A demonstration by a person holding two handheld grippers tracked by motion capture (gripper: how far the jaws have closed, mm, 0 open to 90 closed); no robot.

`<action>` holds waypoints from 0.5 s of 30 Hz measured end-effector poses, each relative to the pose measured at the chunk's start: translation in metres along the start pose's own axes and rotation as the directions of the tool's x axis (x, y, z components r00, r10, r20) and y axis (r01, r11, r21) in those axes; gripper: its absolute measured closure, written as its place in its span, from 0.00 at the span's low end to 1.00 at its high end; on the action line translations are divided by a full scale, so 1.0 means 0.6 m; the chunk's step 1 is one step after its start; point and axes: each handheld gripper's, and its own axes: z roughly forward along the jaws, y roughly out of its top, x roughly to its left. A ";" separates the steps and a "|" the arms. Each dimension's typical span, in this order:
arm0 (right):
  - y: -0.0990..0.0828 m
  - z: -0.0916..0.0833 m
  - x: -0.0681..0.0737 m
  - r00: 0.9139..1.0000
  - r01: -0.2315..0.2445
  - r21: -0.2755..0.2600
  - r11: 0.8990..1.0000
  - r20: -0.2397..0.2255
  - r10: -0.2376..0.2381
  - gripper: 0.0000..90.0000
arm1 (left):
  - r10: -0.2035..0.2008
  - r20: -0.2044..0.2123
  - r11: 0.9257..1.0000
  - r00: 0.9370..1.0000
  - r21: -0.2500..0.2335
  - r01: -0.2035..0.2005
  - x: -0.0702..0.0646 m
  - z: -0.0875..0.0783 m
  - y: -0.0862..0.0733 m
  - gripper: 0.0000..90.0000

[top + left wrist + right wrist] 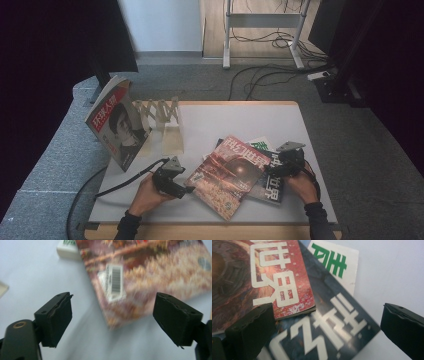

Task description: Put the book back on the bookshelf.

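A glossy red magazine (231, 175) (white lettering, barcode at its near corner) lies on the table's (210, 120) near right part, atop a dark magazine (272, 187), long axis diagonal. The left gripper (189, 189) and right gripper (272, 167) flank it, jaws spread, pinching nothing.

Both forearms wear dark sleeves with snug cuffs. Each hand carries a black gripper, the left gripper (186, 190) and the right gripper (274, 169), topped by a grey three-cornered plate and trailing a black cable. The jaws are blocky, matte black, with small screw holes.
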 end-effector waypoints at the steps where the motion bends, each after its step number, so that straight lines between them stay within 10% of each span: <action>1: 0.004 0.003 -0.001 1.000 -0.001 0.004 1.000 -0.002 0.001 0.00 | 0.002 0.015 1.000 1.000 0.002 -0.002 0.001 -0.002 -0.006 0.27; 8: 0.014 0.015 -0.008 1.000 -0.018 0.008 1.000 -0.012 0.018 0.00 | 0.012 0.088 1.000 0.996 0.006 -0.013 -0.001 0.001 -0.023 0.59; 15: 0.005 0.009 -0.014 0.999 -0.037 0.003 0.999 -0.027 0.037 0.02 | 0.010 0.090 1.000 0.996 0.001 -0.010 -0.004 0.007 -0.017 0.62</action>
